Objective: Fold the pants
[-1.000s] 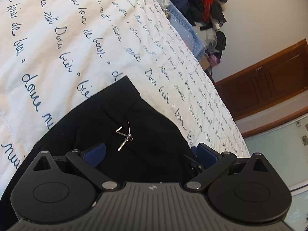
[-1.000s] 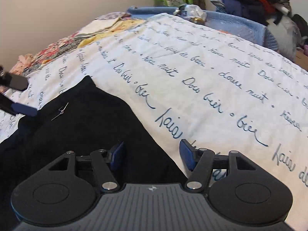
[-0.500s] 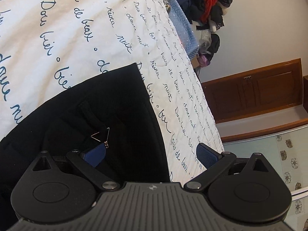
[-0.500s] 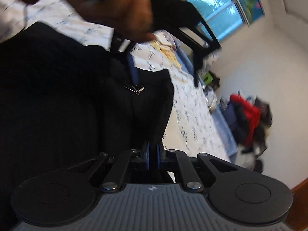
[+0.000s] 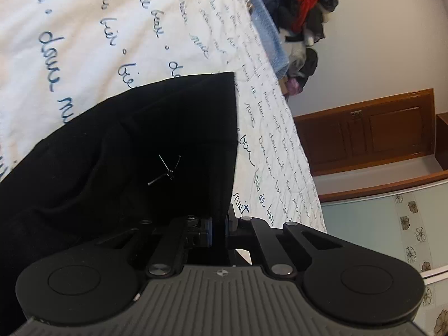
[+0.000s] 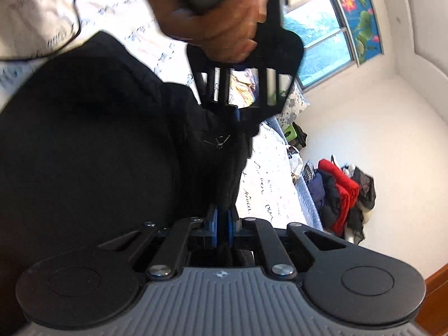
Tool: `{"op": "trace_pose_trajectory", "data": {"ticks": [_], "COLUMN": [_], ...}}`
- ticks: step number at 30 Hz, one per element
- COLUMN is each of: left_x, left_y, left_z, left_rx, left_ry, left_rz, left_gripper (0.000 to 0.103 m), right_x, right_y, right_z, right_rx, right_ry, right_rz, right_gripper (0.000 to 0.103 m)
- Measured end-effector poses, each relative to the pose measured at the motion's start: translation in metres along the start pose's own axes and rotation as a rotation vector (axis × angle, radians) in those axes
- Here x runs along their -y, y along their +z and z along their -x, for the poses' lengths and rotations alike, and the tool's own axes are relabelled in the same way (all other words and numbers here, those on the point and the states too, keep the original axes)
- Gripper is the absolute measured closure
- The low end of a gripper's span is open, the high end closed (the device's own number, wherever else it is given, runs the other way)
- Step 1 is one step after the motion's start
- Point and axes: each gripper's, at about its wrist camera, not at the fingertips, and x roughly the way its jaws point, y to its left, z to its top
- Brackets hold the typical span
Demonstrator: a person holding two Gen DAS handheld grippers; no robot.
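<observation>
Black pants lie on a white bedspread printed with blue script. A small metal clasp shows on their waist. My left gripper is shut on the pants' right-hand edge, and the cloth rises from between its blue pads. In the right wrist view my right gripper is shut on a fold of the same pants, just below the clasp. Beyond it a person's hand holds the left gripper, which pinches the cloth from above.
A heap of red, navy and black clothes sits past the far end of the bed, also visible as a clothes heap in the right wrist view. A brown wooden door stands beyond the bed's edge. A window is in the far wall.
The left jaws went from wide open to shut on the pants' edge. The right gripper rolled, swung over to the waist and shut on the cloth, which now stands bunched up.
</observation>
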Motion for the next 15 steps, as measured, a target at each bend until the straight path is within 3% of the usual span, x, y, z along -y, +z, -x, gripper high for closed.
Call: {"op": "trace_pose_trajectory", "data": {"ticks": [4,8,15], "left_x": [0.002,0.004,-0.006], "left_y": [-0.023,-0.038,-0.048], "left_z": [0.022,0.04,0.047], "left_rx": [0.07,0.126,0.123], "left_ry": [-0.021,-0.05,-0.089], "left_rz": [-0.079,-0.132,-0.092], "left_gripper": [0.094,0.094,0.094], "right_x": [0.004,-0.001,0.043], "right_y": [-0.001,-0.011,-0.055], "right_z": [0.006,0.003,0.008], "right_rx": [-0.018,-0.093,-0.249], "right_ry": [-0.024,-0.096,-0.2], "right_rz": [-0.044,-0.049,-0.275], "right_gripper": [0.091,0.055,0.056]}}
